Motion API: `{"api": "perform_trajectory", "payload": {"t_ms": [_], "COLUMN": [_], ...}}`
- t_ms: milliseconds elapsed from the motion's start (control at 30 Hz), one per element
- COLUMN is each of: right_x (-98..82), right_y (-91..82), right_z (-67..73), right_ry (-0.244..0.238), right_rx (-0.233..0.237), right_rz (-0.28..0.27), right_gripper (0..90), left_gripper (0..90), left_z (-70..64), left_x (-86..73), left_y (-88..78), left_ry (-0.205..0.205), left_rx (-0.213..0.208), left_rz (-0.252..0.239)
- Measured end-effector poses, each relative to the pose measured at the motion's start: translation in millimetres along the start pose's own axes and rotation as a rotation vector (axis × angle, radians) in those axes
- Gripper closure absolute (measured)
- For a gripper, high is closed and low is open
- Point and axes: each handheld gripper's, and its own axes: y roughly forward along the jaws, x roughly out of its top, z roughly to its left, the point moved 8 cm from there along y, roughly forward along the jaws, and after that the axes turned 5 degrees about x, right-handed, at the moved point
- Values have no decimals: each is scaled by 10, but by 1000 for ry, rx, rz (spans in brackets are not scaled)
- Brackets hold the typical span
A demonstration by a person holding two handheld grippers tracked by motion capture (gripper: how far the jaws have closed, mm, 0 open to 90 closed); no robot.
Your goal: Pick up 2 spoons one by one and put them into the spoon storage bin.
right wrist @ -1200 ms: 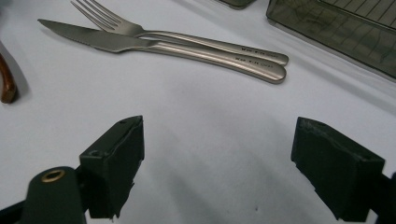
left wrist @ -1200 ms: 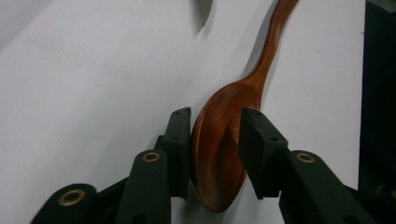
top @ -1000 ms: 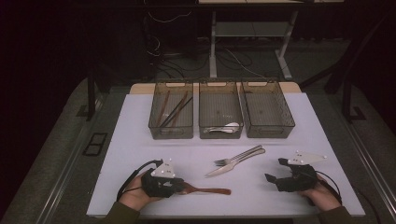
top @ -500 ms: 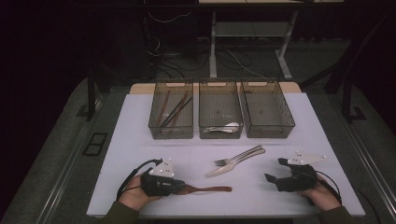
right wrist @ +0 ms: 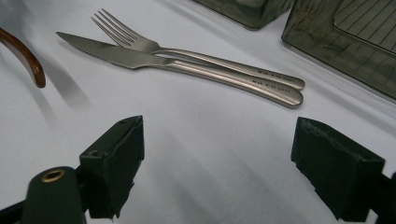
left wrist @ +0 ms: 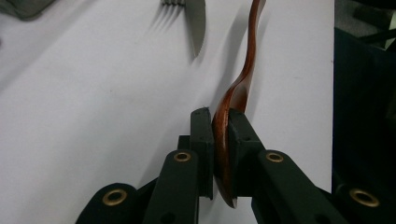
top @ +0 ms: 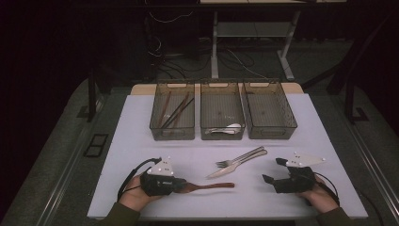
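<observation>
Spoon (left wrist: 233,116) first: the brown wooden one is pinched by its bowl between the left claw's (left wrist: 220,122) pads, jaws clamped tight on it after just closing in. From the high view the left claw (top: 181,187) sits low on the white table (top: 141,127) near the person's edge, and the spoon (top: 209,186) runs out ahead of its jaws, handle lying level toward the table's middle. In the left gripper view the handle curves away from the jaws (a neat S-bend), tip running off the top of the frame.

Just beyond the spoon's handle, ahead and off to one side of the left claw, lie a knife (top: 223,170) and a fork (top: 240,157), side by side and touching, on the bare table.

Over to the right claw (top: 272,170): jaws spread wide, nothing between them. In the right gripper view the right claw (right wrist: 217,163) looks straight over the tabletop at the knife (right wrist: 140,57) and fork (right wrist: 154,45), which lie ahead of its jaws, well apart from them; the spoon's tip (right wrist: 28,58) peeks in at far left.

Farther back, three trays (top: 222,110) stand in a row, well beyond both claws.
</observation>
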Motion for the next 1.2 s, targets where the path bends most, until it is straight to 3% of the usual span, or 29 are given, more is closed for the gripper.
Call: {"api": "perform_trajectory", "payload": {"t_ms": [400, 667, 1000, 1200], "right_x": [0, -7, -8, -8], "right_y": [6, 15, 18, 20], "right_z": [39, 17, -7, -11], "right_ry": [24, 27, 34, 36], "right_rx": [-9, -15, -22, -22], "right_rz": [-8, -6, -6, -8], "right_gripper": [167, 167, 167, 167], "left_gripper": [818, 818, 819, 818], "left_z": [38, 137, 290, 378], "left_x": [134, 242, 355, 418], "left_y": [-46, -86, -55, -26], "left_ry": [-50, -87, -115, -130], "left_rx": [38, 107, 181, 201], "left_rz": [-80, -139, -155, -164]}}
